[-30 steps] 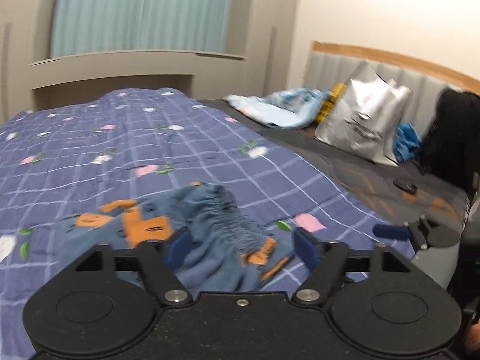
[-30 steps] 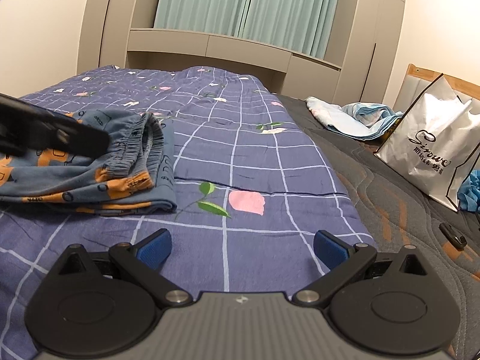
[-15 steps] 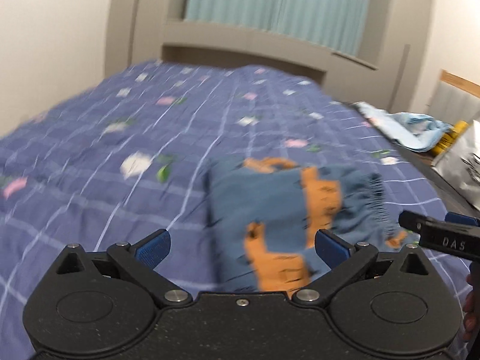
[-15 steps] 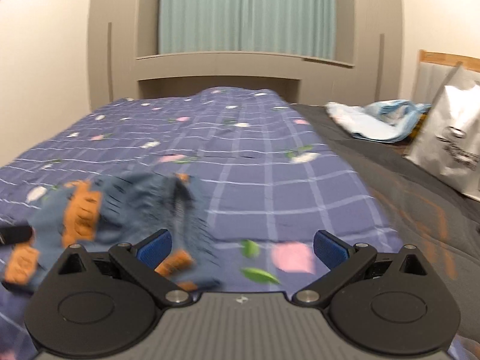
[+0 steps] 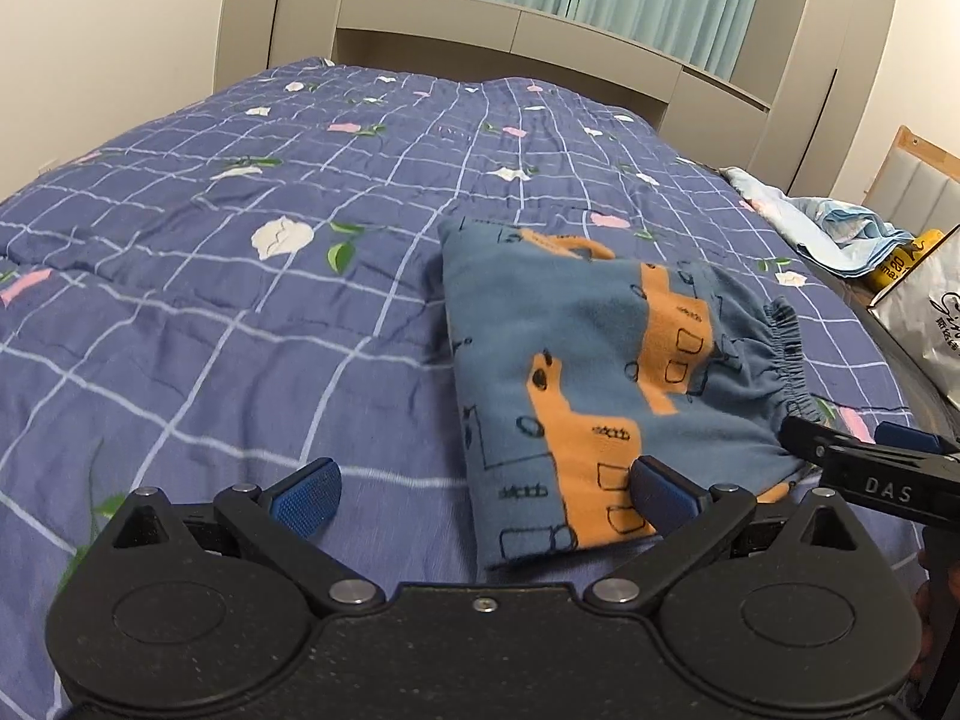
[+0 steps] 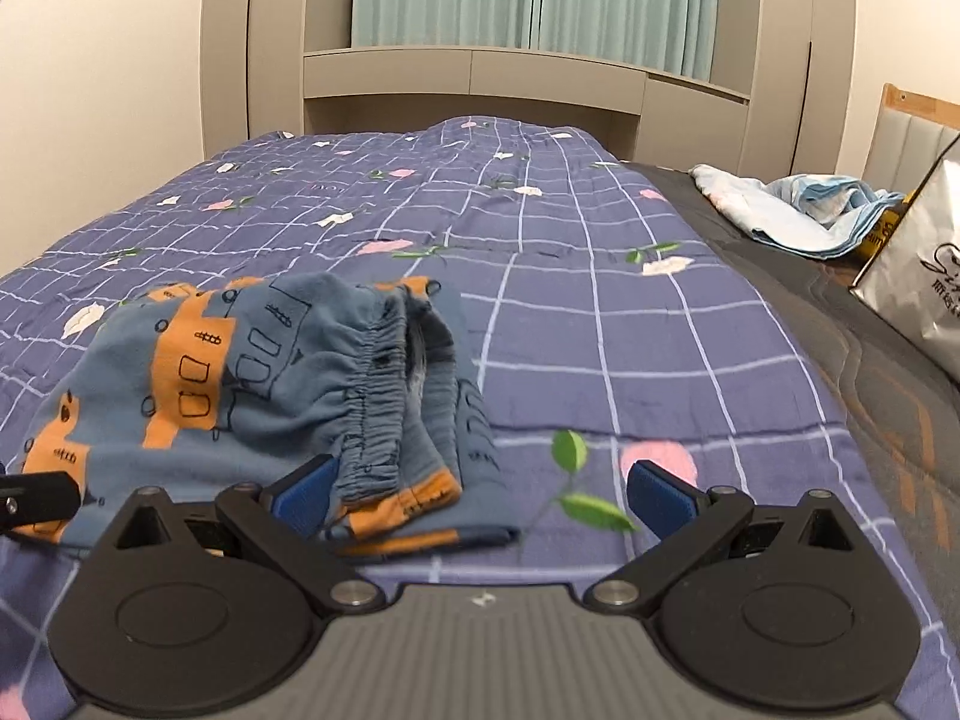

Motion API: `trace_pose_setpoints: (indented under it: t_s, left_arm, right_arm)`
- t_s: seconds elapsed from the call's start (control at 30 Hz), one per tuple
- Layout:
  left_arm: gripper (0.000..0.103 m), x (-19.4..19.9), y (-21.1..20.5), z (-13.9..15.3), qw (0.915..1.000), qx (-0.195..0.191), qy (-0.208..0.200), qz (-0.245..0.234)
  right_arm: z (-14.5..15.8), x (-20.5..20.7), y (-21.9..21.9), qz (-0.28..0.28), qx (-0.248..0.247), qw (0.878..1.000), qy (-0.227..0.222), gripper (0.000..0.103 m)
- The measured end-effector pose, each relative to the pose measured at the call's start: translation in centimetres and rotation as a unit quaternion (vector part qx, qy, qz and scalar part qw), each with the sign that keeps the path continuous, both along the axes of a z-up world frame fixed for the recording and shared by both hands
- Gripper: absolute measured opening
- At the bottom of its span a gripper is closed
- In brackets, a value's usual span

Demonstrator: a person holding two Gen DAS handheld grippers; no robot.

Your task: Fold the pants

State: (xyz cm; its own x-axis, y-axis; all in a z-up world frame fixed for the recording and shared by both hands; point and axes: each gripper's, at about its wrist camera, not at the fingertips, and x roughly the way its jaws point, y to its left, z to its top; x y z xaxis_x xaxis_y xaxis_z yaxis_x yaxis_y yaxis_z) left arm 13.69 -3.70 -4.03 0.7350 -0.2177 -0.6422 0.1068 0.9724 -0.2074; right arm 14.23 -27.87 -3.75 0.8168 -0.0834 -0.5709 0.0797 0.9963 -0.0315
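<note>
Pants (image 5: 606, 378), folded into a compact bundle, are shown lying on the bed (image 5: 240, 312), centre right of the left view. Left gripper (image 5: 480, 492) and right gripper (image 6: 474, 492) are both spread wide, grasping nothing. Loose hems are best squared, judged remaining.

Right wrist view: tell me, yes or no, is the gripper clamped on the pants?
No, the right gripper stands open, and the pants lie on the bed beside it.

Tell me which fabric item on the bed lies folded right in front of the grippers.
The blue pants with orange print, lying folded on the quilt. The other fabric, a pale blue bundle, sits crumpled far off by the bag.
</note>
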Motion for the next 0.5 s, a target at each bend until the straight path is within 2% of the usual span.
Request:
trace_pose_setpoints:
  t_s: [0.17, 0.27, 0.4, 0.5]
  left_arm:
    - [0.102, -0.4, 0.6, -0.3, 1.0000, -0.004, 0.002, -0.001]
    - [0.102, -0.7, 0.9, 0.3, 1.0000, 0.000, -0.001, 0.001]
    - [0.102, -0.2, 1.0, 1.8, 0.9996, -0.002, -0.029, 0.000]
    - [0.102, 1.8, 0.8, 2.7, 0.9988, 0.011, -0.047, 0.005]
  right_arm:
    - [-0.1, -0.8, -0.1, -0.001, 0.003, 1.000, -0.009, 0.103]
    - [0.5, -1.5, 0.0, 0.001, 0.005, 0.999, -0.032, 0.103]
    - [1.8, -1.3, 0.0, 0.005, -0.006, 0.998, -0.069, 0.103]
    - [2.4, 0.5, -0.2, 0.005, -0.017, 0.997, -0.072, 0.103]
